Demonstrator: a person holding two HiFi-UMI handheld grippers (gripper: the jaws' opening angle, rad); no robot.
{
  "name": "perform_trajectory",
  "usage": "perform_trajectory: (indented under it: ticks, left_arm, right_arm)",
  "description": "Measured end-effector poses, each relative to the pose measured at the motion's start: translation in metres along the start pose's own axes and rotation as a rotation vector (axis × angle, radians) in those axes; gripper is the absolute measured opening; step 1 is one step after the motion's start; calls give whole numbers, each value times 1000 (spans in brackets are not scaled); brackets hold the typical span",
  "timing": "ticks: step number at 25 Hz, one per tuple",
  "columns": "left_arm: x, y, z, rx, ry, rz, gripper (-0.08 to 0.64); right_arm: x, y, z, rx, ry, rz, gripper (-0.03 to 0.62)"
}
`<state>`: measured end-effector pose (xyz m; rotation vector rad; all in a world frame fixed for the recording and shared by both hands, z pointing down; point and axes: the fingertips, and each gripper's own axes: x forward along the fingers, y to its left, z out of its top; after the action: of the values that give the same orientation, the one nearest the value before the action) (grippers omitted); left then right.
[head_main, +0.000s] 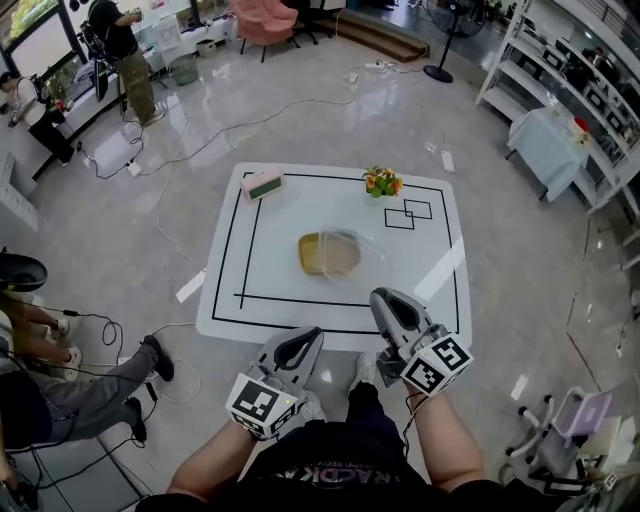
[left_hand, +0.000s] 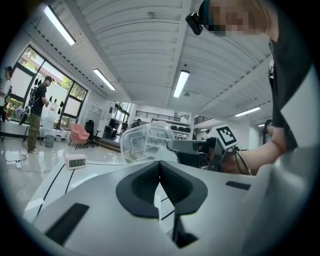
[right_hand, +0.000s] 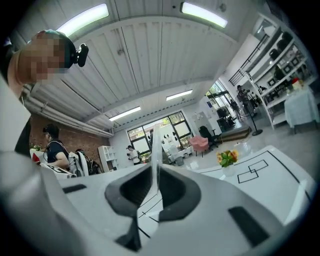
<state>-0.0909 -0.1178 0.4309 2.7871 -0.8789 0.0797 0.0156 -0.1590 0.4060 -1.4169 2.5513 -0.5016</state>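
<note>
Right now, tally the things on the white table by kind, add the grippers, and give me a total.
Clear plastic container: 1
Digital clock: 1
Bunch of flowers: 1
Grippers: 2, the left gripper and the right gripper
Total: 5

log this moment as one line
left gripper: shut, empty | right gripper: shut, empty | both at near edge of table | clear container: mid-table, apart from both

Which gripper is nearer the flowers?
Right. The right gripper is over the table's near edge, about in line with the flowers. The left gripper is at that edge, farther back and left.
</note>
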Motion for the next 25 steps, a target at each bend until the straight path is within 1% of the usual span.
perform_trajectory:
  ticks: [5, 8, 12, 16, 25]
  left_arm:
    - [-3, -24, 6, 15, -14, -31, 3]
    - [-1, -38, 10, 16, -29, -23, 3]
    - [6, -56, 8, 11, -43, 6, 3]
    - [16, -81, 4, 16, -45, 44, 3]
    - [21, -134, -3, 16, -52, 166, 3]
  right_arm:
    - [-33, 16, 22, -52, -37, -9, 32]
    - [-50, 21, 31, -104, -36, -4, 32]
    - [-71, 16, 35, -140, -29, 19, 31]
    - [-92, 5, 37, -129, -29, 55, 31]
    - [-136, -2, 28, -116, 4, 159, 31]
